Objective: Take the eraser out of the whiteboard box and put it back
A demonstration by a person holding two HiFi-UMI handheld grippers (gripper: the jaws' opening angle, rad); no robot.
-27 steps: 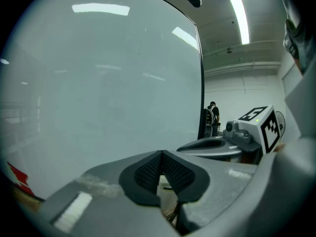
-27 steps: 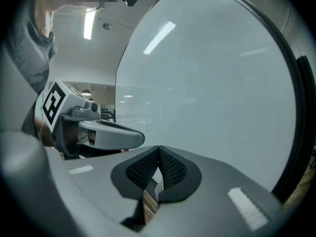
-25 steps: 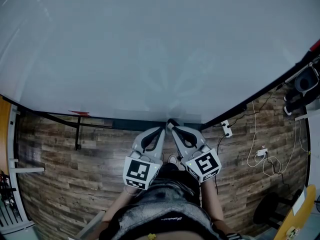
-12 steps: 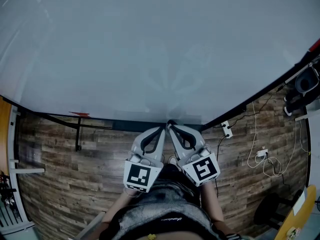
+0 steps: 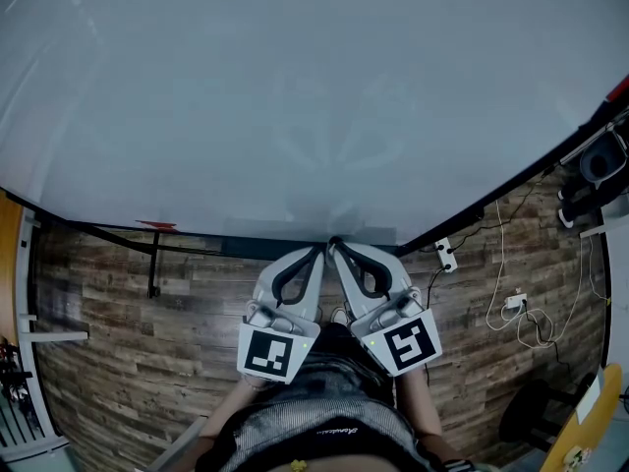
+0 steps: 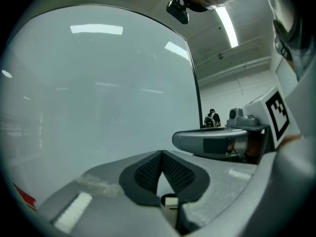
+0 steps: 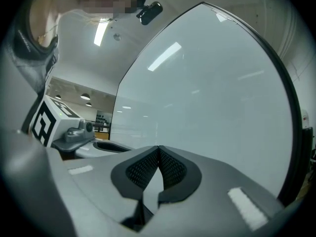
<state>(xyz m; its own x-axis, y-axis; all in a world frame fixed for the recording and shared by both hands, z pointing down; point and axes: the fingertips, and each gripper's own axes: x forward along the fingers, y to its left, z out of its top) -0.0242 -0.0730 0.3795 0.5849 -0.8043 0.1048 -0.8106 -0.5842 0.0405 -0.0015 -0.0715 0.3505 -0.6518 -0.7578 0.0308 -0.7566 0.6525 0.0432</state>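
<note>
Holding two empty grippers up to the whiteboard (image 5: 295, 96)
Your left gripper (image 6: 161, 154) and right gripper (image 7: 158, 148) have their fingers (image 6: 147, 171) pressed together on nothing, tips nearly touching, likely a ready pose; no eraser or box shows ahead of the fingers, only bare board.

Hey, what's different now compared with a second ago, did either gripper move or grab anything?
The left gripper and right gripper both rose a little toward the head camera; their marker cubes show larger and lower in that view. Nothing was taken or let go: both jaws stay shut and empty. The tips remain together at the whiteboard's lower edge; the floor is unchanged.
</note>
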